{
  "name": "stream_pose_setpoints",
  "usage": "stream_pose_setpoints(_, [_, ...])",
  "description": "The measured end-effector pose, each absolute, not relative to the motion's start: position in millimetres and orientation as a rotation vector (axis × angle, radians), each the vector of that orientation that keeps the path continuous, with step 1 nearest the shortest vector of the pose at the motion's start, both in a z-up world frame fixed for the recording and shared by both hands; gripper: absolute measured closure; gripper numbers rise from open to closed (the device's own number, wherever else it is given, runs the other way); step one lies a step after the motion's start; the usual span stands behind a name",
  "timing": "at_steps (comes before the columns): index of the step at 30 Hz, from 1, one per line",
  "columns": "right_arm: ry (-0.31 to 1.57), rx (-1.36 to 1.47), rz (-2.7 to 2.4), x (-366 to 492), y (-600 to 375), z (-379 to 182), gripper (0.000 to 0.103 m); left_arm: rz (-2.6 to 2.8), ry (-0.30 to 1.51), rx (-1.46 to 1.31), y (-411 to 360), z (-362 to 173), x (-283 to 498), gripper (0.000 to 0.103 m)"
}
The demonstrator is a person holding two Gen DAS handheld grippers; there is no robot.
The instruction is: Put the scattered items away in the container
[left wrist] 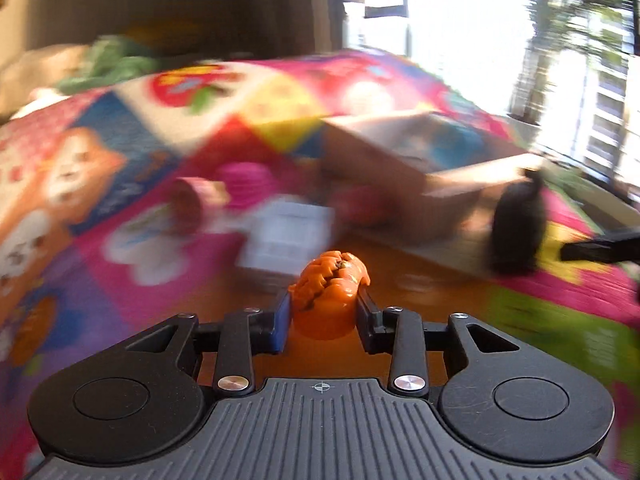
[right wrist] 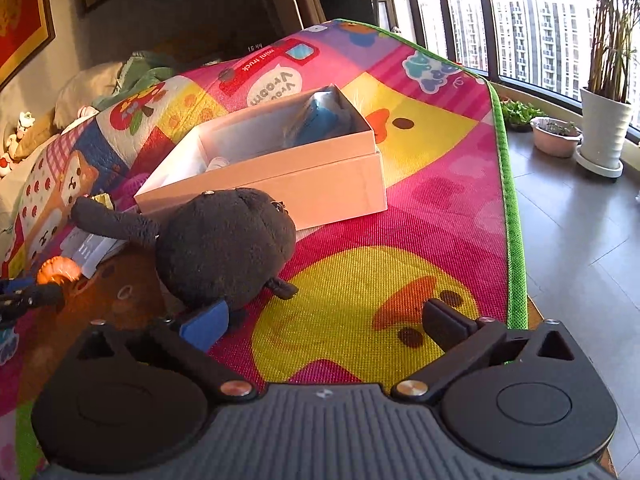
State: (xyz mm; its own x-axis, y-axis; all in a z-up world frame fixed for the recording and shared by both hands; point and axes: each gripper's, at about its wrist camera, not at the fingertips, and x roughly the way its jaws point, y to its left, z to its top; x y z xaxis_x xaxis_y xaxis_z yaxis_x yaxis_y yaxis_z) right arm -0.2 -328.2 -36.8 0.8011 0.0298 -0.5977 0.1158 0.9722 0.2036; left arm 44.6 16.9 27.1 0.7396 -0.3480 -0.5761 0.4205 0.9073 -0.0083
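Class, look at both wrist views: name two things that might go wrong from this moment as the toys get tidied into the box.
The orange toy is pinched by the left hand-held gripper only low down, so it might tip out. The black plush leans against the box; the open right hand-held gripper might shove both.

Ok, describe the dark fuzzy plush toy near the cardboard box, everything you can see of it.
The dark brown, fuzzy round plush toy lies on the colourful patterned play mat, right in front of the open pale cardboard box and seemingly against its near wall. A long soft limb stretches left, and a stubby foot pokes out low on the right. Small shiny beads sit on top. The right gripper is open; its blue pad is right at the toy's underside.
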Motion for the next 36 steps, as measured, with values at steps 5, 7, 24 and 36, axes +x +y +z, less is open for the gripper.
stream_pose_setpoints(5, [0.655, 0.198, -0.059, 2.4, -322.7, -37.4, 0.000, -0.530, 0.618, 0.201, -18.3, 18.4, 29.1, 0.053])
stream_pose_setpoints(7, [0.665, 0.173, -0.067, 4.3, -318.9, -38.0, 0.000, -0.521, 0.622, 0.256, -25.0, 14.0, 27.1, 0.046])
stream_pose_setpoints(24, [0.720, 0.052, -0.085, 11.0, -305.0, -39.8, 0.000, -0.373, 0.675, 0.184, 16.0, 5.7, 49.7, 0.006])
stream_pose_setpoints(36, [0.705, 0.092, -0.093, 12.5, -310.6, -39.4, 0.000, -0.412, 0.698, 0.171, 11.3, 1.2, 53.1, 0.000])
